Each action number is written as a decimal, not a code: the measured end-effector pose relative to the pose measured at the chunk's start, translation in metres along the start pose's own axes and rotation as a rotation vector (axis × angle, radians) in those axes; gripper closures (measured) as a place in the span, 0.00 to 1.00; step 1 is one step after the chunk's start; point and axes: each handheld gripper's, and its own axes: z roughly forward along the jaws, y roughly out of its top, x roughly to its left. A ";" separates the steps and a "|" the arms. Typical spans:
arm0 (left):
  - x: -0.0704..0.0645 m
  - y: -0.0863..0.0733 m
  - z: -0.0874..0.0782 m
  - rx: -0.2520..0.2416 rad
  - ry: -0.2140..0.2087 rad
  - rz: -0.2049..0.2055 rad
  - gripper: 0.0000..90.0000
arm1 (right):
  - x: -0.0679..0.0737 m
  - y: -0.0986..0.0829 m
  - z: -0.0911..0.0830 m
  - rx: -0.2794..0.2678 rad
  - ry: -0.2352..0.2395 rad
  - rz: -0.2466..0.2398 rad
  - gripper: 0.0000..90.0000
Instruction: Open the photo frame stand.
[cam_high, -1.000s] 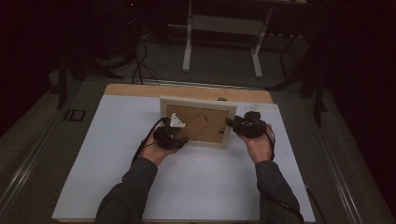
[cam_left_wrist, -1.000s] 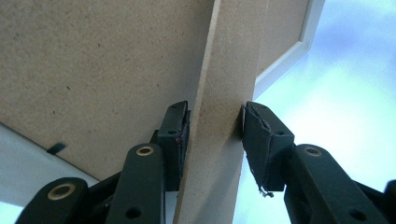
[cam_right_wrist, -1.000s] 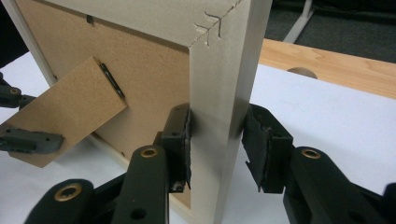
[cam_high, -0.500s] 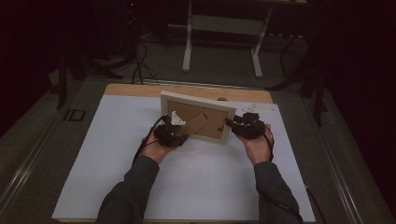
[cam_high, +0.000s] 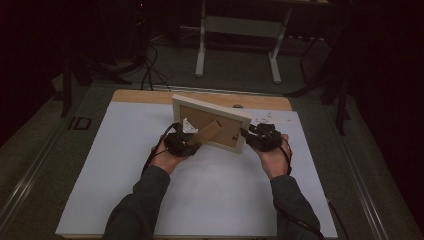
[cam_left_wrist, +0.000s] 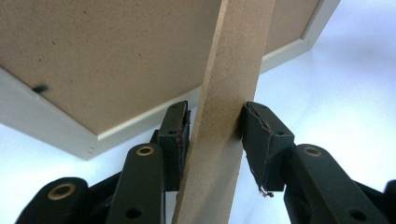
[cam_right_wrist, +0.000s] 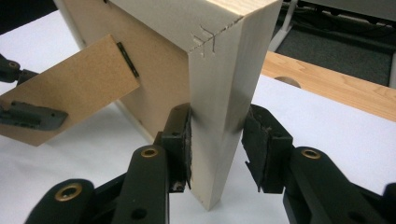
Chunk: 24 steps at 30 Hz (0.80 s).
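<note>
High view: I stand the picture frame on its lower edge near the far middle of the white table sheet, its brown backing turned toward me, the top tilted a little away.
Frame, location: upright between my two hands, well short of the bare wooden strip at the table's far edge.
Easel stand: the brown fibreboard stand hinges off the backing and slants down toward my left side.
Left gripper: jaws set narrow, a pad on each face of the stand, holding it partway swung out.
Right gripper: jaws closed on the pale wooden side rail at the frame's right corner, close above the sheet.
Step in hand, my judgement: opening the stand so the frame can rest on its own.
Doing it well: I would keep the right grip firm and low so the frame cannot tip, and swing the stand out slowly about its hinge without twisting the thin board.
Caution: I judge the board could bend or tear at the hinge if pulled sideways.
Left hand: forearm comes in from below, wrist straight, gripper pointing forward at the frame's back.
Right hand: palm turned inward, gripper angled left onto the corner.
</note>
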 end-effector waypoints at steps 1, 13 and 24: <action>0.001 0.000 0.000 0.000 0.001 -0.001 0.69 | 0.001 0.000 0.000 -0.001 0.000 -0.004 0.70; 0.003 -0.002 -0.002 0.001 0.003 0.004 0.69 | 0.010 -0.002 -0.004 -0.008 -0.007 -0.042 0.71; -0.001 -0.006 -0.003 -0.021 -0.008 0.009 0.70 | 0.007 -0.004 -0.010 -0.017 0.012 -0.027 0.79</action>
